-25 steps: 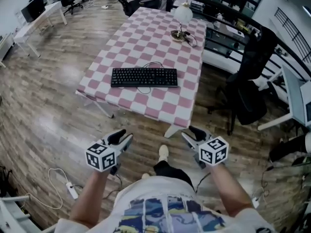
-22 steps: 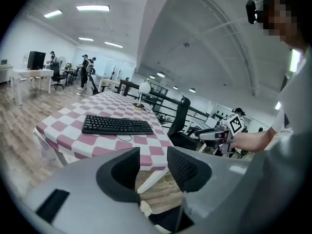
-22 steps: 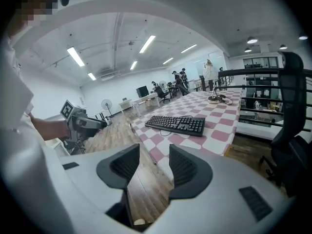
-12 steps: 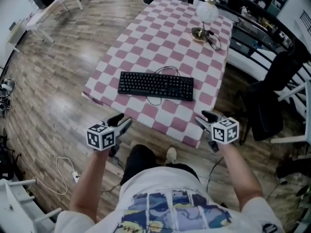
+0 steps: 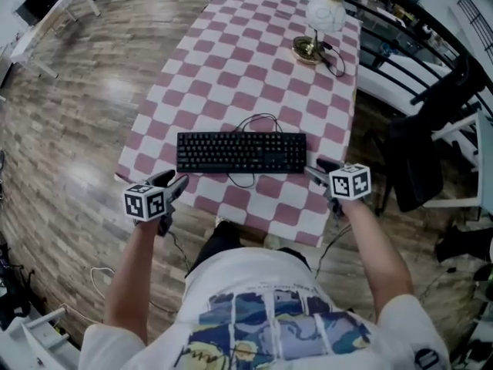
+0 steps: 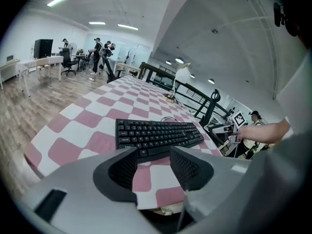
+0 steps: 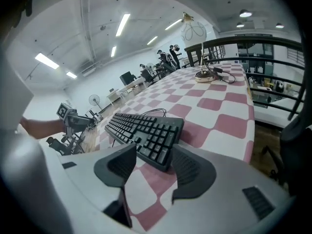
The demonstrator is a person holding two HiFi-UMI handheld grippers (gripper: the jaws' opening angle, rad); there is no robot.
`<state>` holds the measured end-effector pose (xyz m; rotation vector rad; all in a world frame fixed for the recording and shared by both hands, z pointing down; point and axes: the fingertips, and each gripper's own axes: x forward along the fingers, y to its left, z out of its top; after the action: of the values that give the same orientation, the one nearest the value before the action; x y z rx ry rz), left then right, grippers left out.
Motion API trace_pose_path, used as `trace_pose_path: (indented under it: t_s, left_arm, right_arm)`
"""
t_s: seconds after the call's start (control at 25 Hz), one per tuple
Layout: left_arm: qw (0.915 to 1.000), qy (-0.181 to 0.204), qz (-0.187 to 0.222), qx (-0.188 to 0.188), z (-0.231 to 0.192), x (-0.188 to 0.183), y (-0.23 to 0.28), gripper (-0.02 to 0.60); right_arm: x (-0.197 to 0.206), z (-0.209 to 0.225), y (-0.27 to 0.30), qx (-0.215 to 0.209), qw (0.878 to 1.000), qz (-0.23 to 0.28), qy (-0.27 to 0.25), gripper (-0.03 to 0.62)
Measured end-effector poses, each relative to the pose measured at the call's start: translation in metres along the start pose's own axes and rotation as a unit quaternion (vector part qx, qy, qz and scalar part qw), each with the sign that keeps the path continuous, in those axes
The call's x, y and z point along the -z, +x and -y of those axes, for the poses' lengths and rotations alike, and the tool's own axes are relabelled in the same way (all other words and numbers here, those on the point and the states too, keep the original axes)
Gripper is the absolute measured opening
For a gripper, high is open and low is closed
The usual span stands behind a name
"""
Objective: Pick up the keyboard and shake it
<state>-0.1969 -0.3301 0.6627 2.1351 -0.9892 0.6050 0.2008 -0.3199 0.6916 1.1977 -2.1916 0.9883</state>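
Observation:
A black keyboard (image 5: 241, 152) lies flat near the front edge of a table with a pink-and-white checked cloth (image 5: 231, 68), its cable (image 5: 258, 120) looping behind it. My left gripper (image 5: 176, 180) hovers at the table's front left corner, short of the keyboard's left end (image 6: 156, 133). My right gripper (image 5: 317, 166) sits just off the keyboard's right end (image 7: 144, 130); the jaws frame that corner without pressing on it. Both grippers' jaws have just been opening and stand open, with nothing between the left gripper (image 6: 152, 152) pads and none gripped by the right gripper (image 7: 153, 152).
A lamp with a white globe shade and brass base (image 5: 322, 21) stands at the table's far right. A black office chair (image 5: 431, 145) and dark railings are right of the table. Wooden floor lies to the left, and people and desks are far off (image 6: 97, 50).
The person has walked up to the table. Both grippers moved forward and down from in front of the body to the table's near edge, flanking the keyboard, and their jaws have spread wider.

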Motion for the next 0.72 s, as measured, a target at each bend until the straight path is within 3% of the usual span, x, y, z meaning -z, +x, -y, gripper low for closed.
trace_pose_path:
  t_s: [0.28, 0.72]
  left_arm:
    - [0.9984, -0.016, -0.049, 0.021, -0.066, -0.024, 0.041, 0.227]
    - [0.9891, -0.051, -0.114, 0.078, -0.089, -0.029, 0.093, 0.255]
  right_arm:
    - [-0.012, 0.028, 0.051, -0.004, 0.998, -0.043, 0.053, 0.268]
    - [-0.011, 0.046, 0.086, -0.019, 0.992, -0.089, 0.089, 0.302]
